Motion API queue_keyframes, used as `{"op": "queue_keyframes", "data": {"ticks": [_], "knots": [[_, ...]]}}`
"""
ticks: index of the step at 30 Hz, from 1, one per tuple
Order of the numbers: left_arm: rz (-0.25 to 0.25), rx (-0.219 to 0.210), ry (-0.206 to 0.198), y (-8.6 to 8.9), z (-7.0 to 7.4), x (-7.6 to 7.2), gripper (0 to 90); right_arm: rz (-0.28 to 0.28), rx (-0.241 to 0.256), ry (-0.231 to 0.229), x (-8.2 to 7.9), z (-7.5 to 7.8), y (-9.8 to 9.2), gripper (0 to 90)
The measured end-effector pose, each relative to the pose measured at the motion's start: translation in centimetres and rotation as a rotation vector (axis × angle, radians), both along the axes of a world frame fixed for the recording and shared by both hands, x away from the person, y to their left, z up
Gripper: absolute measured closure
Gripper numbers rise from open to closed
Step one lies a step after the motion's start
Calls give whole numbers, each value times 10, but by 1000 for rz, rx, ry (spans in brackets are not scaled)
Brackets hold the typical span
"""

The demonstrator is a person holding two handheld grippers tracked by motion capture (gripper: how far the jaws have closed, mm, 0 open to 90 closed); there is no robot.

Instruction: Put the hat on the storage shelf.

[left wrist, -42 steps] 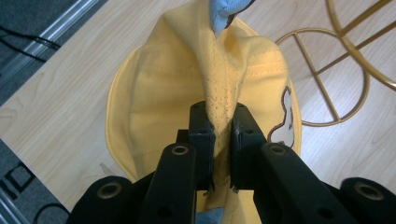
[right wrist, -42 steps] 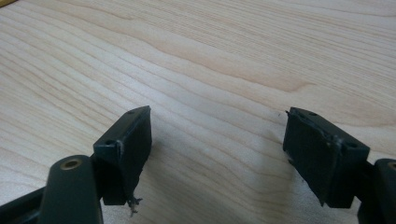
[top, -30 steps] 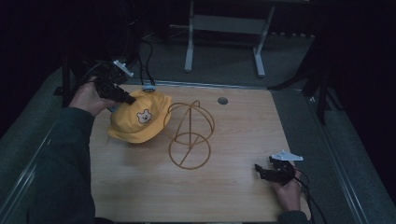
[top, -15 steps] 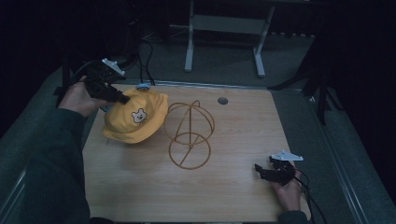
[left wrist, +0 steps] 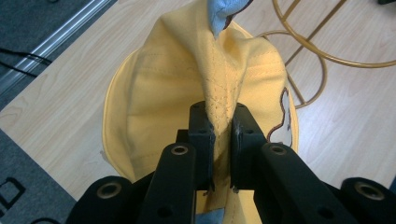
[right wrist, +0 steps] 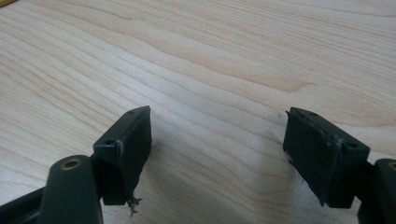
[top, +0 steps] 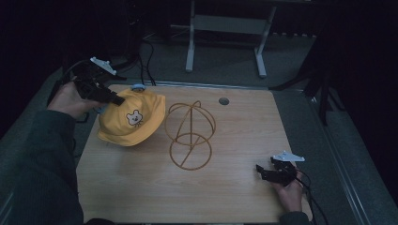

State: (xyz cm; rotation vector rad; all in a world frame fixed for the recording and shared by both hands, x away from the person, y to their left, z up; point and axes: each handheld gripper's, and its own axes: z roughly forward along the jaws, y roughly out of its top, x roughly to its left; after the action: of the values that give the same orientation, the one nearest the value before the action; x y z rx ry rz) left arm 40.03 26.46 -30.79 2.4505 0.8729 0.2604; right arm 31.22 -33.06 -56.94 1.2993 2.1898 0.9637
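1. Lifting is what has changed: against the high view a second ago, my left gripper (top: 109, 97) has moved back and up toward the table's far-left corner, and the yellow hat (top: 133, 118) has come with it, its near edge dragging leftward over the wooden table (top: 234, 140).
2. My left gripper's own view shows the jaws closed tight on a pinched fold of the hat's (left wrist: 205, 88) crown, fabric bunched between the pads; a blue trim piece (left wrist: 224, 14) sits at the top of the fold.
3. The hat now hangs partly raised, its brim resting on the table just left of the gold wire stand (top: 190, 136). Whether the brim touches the stand's ring I cannot tell in this dim light.
4. My right gripper (top: 272, 171) rests at the near-right of the table where it was a second ago, jaws wide apart (right wrist: 219, 154) with nothing but bare wood between them.
5. My reading: the grip has held through the lift, so the hat looks ready to be carried over the stand and lowered onto its dome. I judge the pinch is narrow, so a quick swing could let the fabric slip.
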Motion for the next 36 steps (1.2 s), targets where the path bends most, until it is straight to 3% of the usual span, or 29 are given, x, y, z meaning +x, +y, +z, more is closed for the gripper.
{"op": "queue_keyframes", "data": {"ticks": [8, 17, 36], "knots": [[-11, -25, 18, 6, 4, -3, 813, 0, -1, 0, 0, 0, 0, 237], [-21, -78, 5, 15, 10, -9, 815, 0, -1, 0, 0, 0, 0, 236], [-28, -118, -29, 16, 30, -14, 821, 1, -2, 1, 0, 0, 0, 236]]}}
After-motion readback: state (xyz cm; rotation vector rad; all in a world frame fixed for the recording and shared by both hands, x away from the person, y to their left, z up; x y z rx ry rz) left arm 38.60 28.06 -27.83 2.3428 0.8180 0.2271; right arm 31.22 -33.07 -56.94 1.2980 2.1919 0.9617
